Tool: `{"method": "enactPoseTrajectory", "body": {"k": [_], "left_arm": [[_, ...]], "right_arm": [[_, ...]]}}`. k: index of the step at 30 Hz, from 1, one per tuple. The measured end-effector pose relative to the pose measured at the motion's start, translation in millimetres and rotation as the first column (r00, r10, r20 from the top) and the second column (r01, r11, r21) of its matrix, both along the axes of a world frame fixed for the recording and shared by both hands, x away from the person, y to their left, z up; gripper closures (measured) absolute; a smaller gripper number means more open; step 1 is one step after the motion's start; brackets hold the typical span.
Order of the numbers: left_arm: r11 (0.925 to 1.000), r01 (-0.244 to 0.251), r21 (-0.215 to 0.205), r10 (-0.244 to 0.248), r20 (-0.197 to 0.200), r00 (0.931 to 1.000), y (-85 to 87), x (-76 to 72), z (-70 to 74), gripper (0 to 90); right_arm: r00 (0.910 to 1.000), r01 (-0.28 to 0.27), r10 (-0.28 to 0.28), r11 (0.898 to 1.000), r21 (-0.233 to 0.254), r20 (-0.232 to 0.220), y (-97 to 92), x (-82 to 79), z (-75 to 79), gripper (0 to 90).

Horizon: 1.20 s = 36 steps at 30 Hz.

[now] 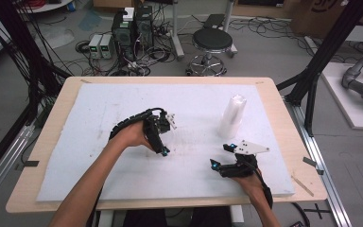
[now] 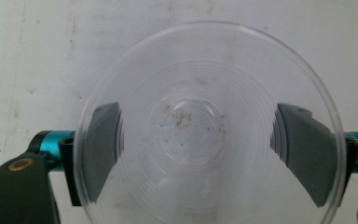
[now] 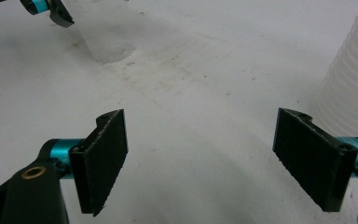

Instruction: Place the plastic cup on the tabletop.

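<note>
A clear plastic cup (image 2: 200,60) stands upright on the white foam board (image 1: 123,104), and I look straight down into it in the left gripper view. My left gripper (image 2: 198,144) straddles it, one grey pad on each side seen through the cup's wall; the rim stays round and the pads do not visibly press. In the high view the left gripper (image 1: 169,135) points down at mid-board. The right gripper view shows the same clear cup (image 3: 105,32) far off. My right gripper (image 3: 200,158) stands open and holds nothing, low over the board (image 1: 221,155). A stack of white cups (image 1: 231,116) stands beside it.
The foam board lies on a wooden table (image 1: 288,137). The white stack (image 3: 349,84) rises close to the right gripper's far jaw. Beyond the table's far edge are a stool (image 1: 211,40), computer cases (image 1: 132,28) and cables on the floor.
</note>
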<state>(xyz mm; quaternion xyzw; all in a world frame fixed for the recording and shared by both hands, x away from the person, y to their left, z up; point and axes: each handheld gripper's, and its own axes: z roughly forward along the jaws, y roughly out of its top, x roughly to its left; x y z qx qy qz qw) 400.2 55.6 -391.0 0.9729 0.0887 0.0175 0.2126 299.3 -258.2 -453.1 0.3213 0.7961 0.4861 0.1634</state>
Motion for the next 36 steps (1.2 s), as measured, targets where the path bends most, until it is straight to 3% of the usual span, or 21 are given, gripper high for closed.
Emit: {"method": "enactPoseTrajectory", "body": {"k": [1, 6, 11, 13, 16, 20, 22, 25, 27, 29, 33, 36], "left_arm": [[1.0, -0.003, 0.004, 0.003, 0.015, 0.9999, 1.0, 0.4, 0.1, 15.1], [0.9994, -0.015, -0.032, 0.015, 0.004, 0.9999, 9.0, -0.9, 0.3, 14.8], [0.995, -0.038, -0.093, 0.041, 0.035, 0.9986, 31.0, -9.2, 4.7, 12.7], [0.9904, -0.042, -0.132, 0.047, 0.034, 0.9983, 42.2, -13.4, 7.5, 12.0], [0.9858, -0.058, -0.157, 0.066, 0.048, 0.9966, 59.7, -22.1, 6.9, 12.0], [0.9663, -0.096, -0.239, 0.115, 0.066, 0.9912, 89.3, -40.1, 1.4, 12.0], [0.9496, -0.13, -0.285, 0.157, 0.073, 0.9849, 105.5, -49.1, -2.6, 12.0], [0.9176, -0.161, -0.363, 0.202, 0.077, 0.9762, 127.9, -62.9, -9.3, 12.0], [0.8938, -0.191, -0.406, 0.248, 0.092, 0.9645, 139.7, -71.8, -13.3, 12.0], [0.857, -0.217, -0.468, 0.294, 0.098, 0.9509, 150.6, -79.7, -17.5, 12.0], [0.7735, -0.27, -0.574, 0.4, 0.113, 0.9094, 167.6, -92.9, -27.4, 12.0], [0.7246, -0.297, -0.622, 0.46, 0.115, 0.8805, 173.5, -101.1, -36.1, 12.0]], "right_arm": [[1.0, -0.001, 0.001, 1.0, 0.0, -0.003, 0.1, -0.2, 0.0, 17.5], [1.0, 0.002, -0.002, 1.0, 0.002, -0.003, -0.2, 0.3, 0.0, 17.5], [1.0, -0.001, 0.001, 1.0, 0.003, -0.002, -0.3, 0.0, 0.0, 17.4], [1.0, -0.003, 0.003, 1.0, 0.004, -0.002, -0.4, 0.3, -0.1, 17.5], [1.0, -0.006, 0.006, 1.0, 0.007, 0.002, -1.0, 0.4, -0.1, 17.5], [1.0, -0.003, 0.003, 1.0, 0.01, 0.001, -1.3, -0.5, 0.0, 17.4], [1.0, -0.001, 0.001, 1.0, 0.011, -0.001, -1.2, -0.2, -0.1, 17.5], [1.0, 0.001, -0.001, 1.0, 0.017, 0.0, -2.1, 0.1, -0.1, 17.4], [1.0, 0.006, -0.005, 1.0, 0.022, -0.006, -2.4, 0.4, -0.2, 17.4], [1.0, 0.005, -0.005, 1.0, 0.02, -0.006, -2.0, 0.1, -0.1, 17.4], [1.0, 0.006, -0.006, 1.0, 0.017, 0.001, -2.1, 0.0, -0.1, 17.5], [0.9999, 0.013, -0.013, 1.0, 0.021, -0.001, -2.2, -0.8, 0.0, 17.4]]}}
